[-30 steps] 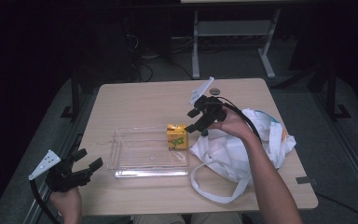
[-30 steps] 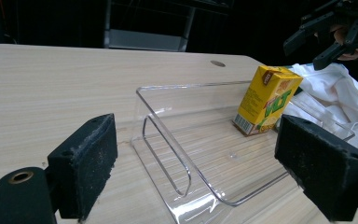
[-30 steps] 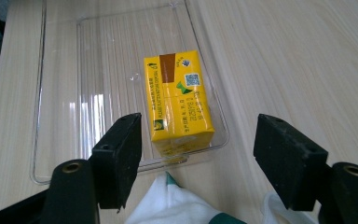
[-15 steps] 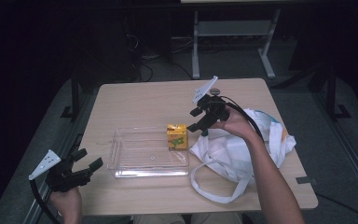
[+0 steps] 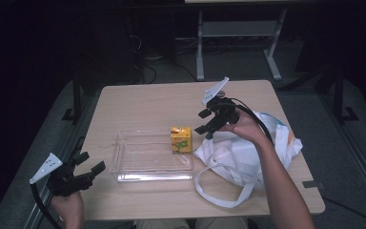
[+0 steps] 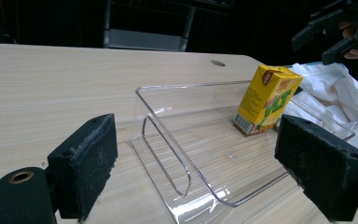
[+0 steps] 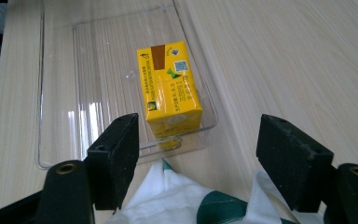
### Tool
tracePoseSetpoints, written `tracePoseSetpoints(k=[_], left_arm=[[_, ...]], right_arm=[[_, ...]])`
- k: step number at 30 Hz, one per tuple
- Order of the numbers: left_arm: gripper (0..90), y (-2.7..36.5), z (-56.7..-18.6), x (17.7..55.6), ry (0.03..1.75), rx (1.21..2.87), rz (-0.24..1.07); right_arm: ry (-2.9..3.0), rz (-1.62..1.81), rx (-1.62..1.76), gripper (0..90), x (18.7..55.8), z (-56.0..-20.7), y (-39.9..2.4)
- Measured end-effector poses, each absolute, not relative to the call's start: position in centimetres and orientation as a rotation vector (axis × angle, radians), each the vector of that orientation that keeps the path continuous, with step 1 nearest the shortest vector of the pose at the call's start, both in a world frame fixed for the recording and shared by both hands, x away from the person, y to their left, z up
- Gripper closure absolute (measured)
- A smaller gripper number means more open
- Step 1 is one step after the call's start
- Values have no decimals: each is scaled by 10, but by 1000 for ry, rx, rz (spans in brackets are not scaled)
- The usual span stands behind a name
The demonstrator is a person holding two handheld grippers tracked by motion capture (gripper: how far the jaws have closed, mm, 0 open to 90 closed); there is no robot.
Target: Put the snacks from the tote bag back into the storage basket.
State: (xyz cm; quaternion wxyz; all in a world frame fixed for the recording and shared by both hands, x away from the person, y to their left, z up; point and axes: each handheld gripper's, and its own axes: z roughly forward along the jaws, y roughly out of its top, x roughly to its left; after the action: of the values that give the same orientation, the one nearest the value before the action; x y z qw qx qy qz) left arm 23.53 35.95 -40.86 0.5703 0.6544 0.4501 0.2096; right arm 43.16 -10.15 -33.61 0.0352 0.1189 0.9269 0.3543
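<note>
Carton [image 5: 181,139] stands upright in the tray [image 5: 138,164], at its end by the bag [image 5: 248,152]. Right gripper [image 5: 205,121] hangs above it, jaws just opening, nothing between them. Left gripper [image 5: 91,164] open, probably off the table's near-left edge.

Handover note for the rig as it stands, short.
Right gripper: open, jaws just been opening, nothing between them, above the yellow juice carton.
Left gripper: open, empty, at the table's near left edge.
Carton stands upright at the right end of the clear tray, released.
White bag lies right of the tray.
Done: one carton in tray. Left: likely unpack whatever else the bag holds; its contents can't be seen.
</note>
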Motion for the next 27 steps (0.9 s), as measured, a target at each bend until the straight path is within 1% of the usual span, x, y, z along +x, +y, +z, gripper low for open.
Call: tracePoseSetpoints(k=[27], left_arm=[[124, 360, -409, 236, 1055, 1539, 493]], right_arm=[[2835, 1078, 429, 287, 426, -328, -123]])
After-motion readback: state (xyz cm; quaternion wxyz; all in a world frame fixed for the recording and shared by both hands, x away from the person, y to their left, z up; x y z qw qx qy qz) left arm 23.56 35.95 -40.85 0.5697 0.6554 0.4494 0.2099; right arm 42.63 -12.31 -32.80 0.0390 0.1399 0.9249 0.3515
